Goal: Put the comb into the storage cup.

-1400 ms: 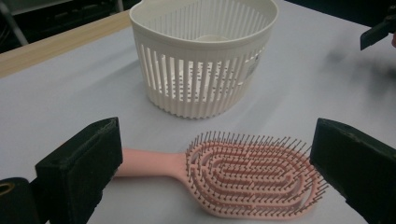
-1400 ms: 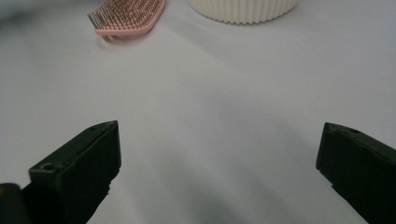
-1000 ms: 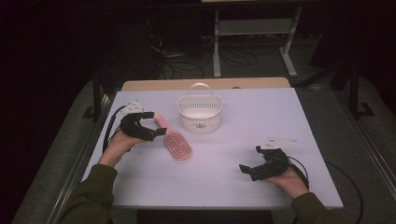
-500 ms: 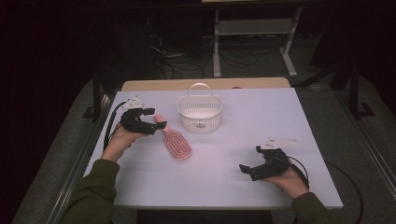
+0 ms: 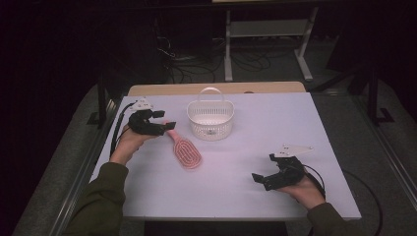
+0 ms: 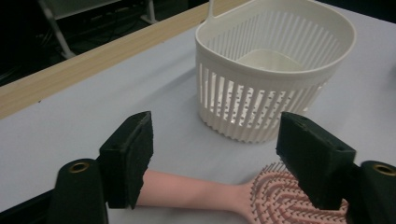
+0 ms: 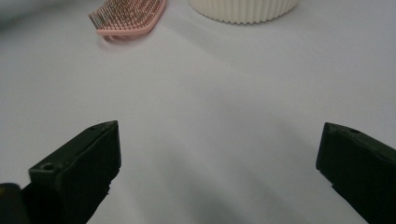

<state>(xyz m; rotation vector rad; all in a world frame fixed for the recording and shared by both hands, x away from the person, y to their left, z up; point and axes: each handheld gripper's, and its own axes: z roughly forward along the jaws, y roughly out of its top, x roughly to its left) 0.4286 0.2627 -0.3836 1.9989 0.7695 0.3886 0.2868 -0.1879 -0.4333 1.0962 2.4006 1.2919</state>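
Note:
A pink hairbrush (image 5: 185, 152) lies bristles up on the white table (image 5: 275, 123), with its handle pointing to the far left. My left gripper (image 5: 164, 120) hovers over the handle's end. In the left gripper view the handle (image 6: 187, 193) runs crosswise below the gripper (image 6: 217, 149). Its jaws have just been closing, but a wide gap remains and the pads do not press on the brush. A white slatted basket (image 5: 210, 118) stands empty just beyond. My right gripper (image 5: 264, 168) rests near the front right, open wide with nothing between its fingers (image 7: 219, 135).
A wooden strip (image 5: 216, 88) edges the table's far side. Beyond it are a dark floor, cables and a metal stand (image 5: 265, 29). From the right gripper view, the brush head (image 7: 130, 16) and the basket's base (image 7: 243, 9) lie far ahead across bare table.
My left hand has shifted slightly toward the far edge, over the brush handle, and its jaws have narrowed. The right hand, brush and basket have not moved.

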